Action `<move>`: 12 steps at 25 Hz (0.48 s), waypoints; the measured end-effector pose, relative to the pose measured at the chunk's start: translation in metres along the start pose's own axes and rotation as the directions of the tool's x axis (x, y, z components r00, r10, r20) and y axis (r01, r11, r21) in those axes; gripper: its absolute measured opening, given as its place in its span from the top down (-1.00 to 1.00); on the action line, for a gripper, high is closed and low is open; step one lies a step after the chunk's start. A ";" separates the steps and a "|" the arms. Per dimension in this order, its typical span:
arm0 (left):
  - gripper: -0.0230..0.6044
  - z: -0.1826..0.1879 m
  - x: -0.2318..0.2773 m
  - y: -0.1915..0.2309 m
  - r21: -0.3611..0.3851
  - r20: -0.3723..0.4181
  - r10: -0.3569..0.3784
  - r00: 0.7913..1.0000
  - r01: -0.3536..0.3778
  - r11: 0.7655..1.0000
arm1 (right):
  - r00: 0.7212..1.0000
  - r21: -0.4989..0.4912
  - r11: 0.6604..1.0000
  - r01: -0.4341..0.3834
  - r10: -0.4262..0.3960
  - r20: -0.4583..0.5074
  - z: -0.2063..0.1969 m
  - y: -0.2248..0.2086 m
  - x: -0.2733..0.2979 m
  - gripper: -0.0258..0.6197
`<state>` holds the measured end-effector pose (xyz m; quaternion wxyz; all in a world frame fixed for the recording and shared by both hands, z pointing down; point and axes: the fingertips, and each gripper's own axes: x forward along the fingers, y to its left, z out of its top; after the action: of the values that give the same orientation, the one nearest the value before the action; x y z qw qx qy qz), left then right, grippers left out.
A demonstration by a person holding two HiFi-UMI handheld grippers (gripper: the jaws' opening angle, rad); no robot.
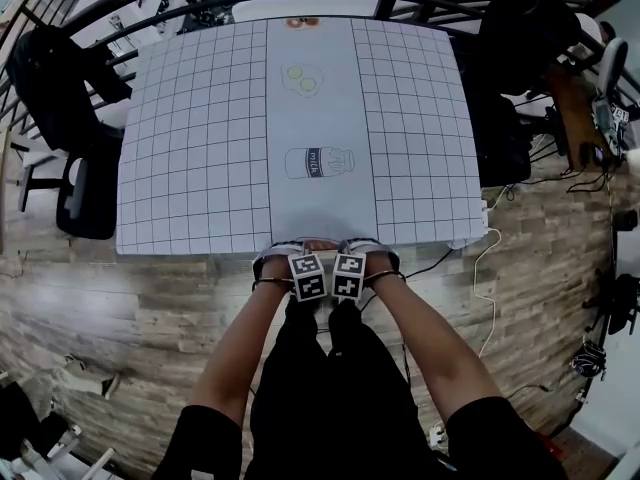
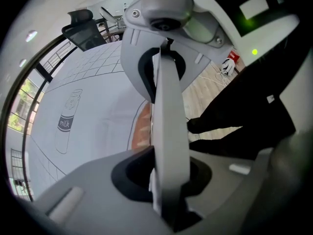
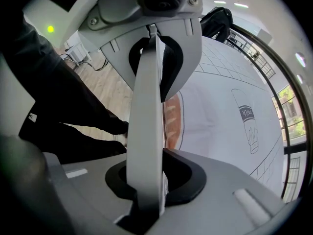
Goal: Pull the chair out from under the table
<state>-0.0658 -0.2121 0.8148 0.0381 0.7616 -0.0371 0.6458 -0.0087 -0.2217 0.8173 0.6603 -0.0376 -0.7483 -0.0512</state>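
Note:
The table (image 1: 200,168) carries a white gridded cloth with a printed milk bottle (image 1: 318,162). My left gripper (image 1: 306,270) and right gripper (image 1: 349,270) hang side by side at the middle of its near edge, pointing straight down, marker cubes up. No chair shows there: the hands, the grippers and the tabletop hide whatever is under that edge. In the left gripper view, the left gripper (image 2: 164,131) shows only grey shells and a pale band over cloth and floor. The right gripper (image 3: 146,131) looks the same in its own view. Nothing shows whether either holds anything.
I stand close against the near edge, my dark trouser legs (image 1: 330,388) on wood-plank floor. One black office chair (image 1: 60,98) sits at the table's left side, another (image 1: 520,68) at its right. Cables (image 1: 490,268) trail over the floor on the right. A dark railing curves behind the table.

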 end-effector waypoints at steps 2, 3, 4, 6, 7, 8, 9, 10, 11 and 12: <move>0.68 0.000 0.000 -0.006 -0.002 0.003 -0.003 1.000 0.003 1.000 | 1.000 0.000 1.000 -0.005 0.005 -0.001 0.000 0.006 0.000 0.71; 0.68 0.000 0.001 -0.011 -0.002 0.005 -0.007 1.000 0.007 1.000 | 1.000 -0.001 1.000 -0.006 0.006 0.000 0.000 0.010 0.000 0.71; 0.67 0.000 0.001 -0.014 -0.002 0.005 -0.011 1.000 0.011 1.000 | 1.000 -0.002 1.000 -0.006 0.006 0.001 0.000 0.013 0.000 0.71; 0.67 0.000 0.000 -0.013 -0.005 0.004 -0.013 1.000 0.013 1.000 | 1.000 -0.008 1.000 -0.004 0.004 0.004 0.001 0.012 0.000 0.71; 0.68 0.000 0.000 -0.011 -0.009 0.005 -0.012 1.000 0.012 1.000 | 1.000 -0.011 1.000 -0.004 0.004 0.003 0.001 0.010 0.000 0.71; 0.68 0.000 0.000 -0.010 -0.013 0.006 -0.009 1.000 0.009 1.000 | 1.000 -0.014 1.000 -0.004 0.004 0.002 0.001 0.009 0.000 0.71; 0.68 0.000 0.000 -0.010 -0.016 0.005 -0.007 1.000 0.007 1.000 | 1.000 -0.016 1.000 -0.005 0.005 0.000 0.001 0.008 0.000 0.71; 0.68 0.000 0.000 -0.011 -0.016 0.004 -0.006 1.000 0.006 1.000 | 1.000 -0.017 1.000 -0.006 0.006 -0.001 0.001 0.009 0.000 0.71; 0.68 0.000 0.000 -0.013 -0.016 0.004 -0.007 1.000 0.007 1.000 | 1.000 -0.017 1.000 -0.008 0.008 -0.002 0.001 0.011 -0.001 0.71; 0.68 0.001 -0.002 -0.015 -0.015 0.005 -0.009 1.000 0.009 1.000 | 1.000 -0.017 1.000 -0.010 0.010 -0.003 0.001 0.013 -0.002 0.71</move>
<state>-0.0640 -0.1970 0.8128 0.0469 0.7629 -0.0387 0.6436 -0.0076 -0.2084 0.8158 0.6611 -0.0470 -0.7469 -0.0541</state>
